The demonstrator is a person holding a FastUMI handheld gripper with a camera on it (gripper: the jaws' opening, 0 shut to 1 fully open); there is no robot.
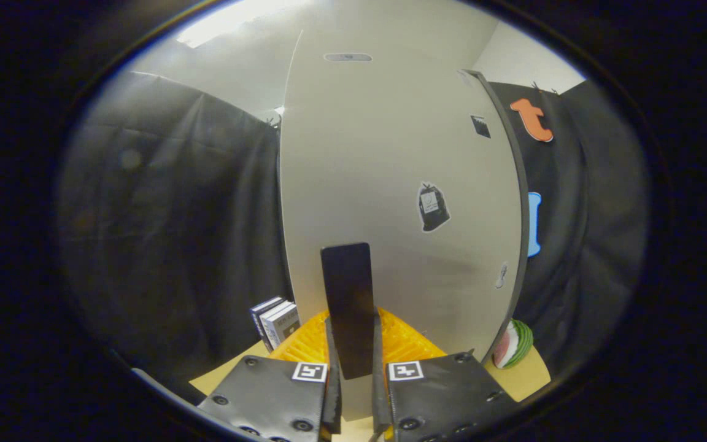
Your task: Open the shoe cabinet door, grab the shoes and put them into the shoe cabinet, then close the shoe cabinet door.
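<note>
Gripping door handle (348, 307) w/ tool (353, 368)

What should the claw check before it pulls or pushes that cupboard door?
1. Claw shut on the black handle, a finger on each side: ok.
2. Handle sits straight between the fingers: ok.
3. White cabinet door open or closed: cannot tell.
4. Small boxes stand left of the door, apart from it: ok.
5. Watermelon toy lies near the door's right edge, maybe in its way: cannot tell.
6. Shoes inside: cannot tell.
</note>
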